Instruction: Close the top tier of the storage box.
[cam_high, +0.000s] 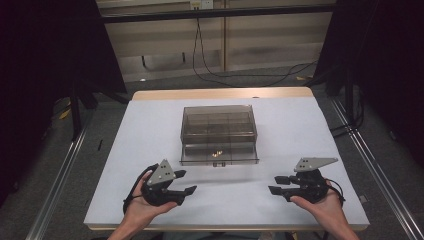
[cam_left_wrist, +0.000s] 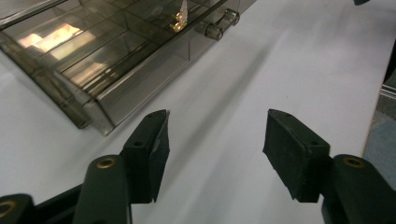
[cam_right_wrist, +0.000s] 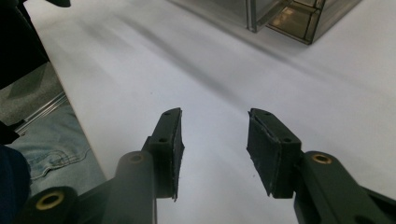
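A smoked, see-through compartment box sits at the centre of the high view on a white table, its shallow bottom drawer pulled out toward the lower edge of the frame. A small gold-coloured object lies in the drawer near its middle; the divided compartments above it look empty, though the tinted walls make that hard to judge. In the left gripper view the box fills the upper left, with the drawer's clear knob just right of the gold piece.

The left gripper, at lower left of the high view, and the right gripper, at lower right, hover over bare tabletop, well apart from the box. Both have their jaws partly open with nothing between them. Black cables trail across the floor beyond the table's far edge.
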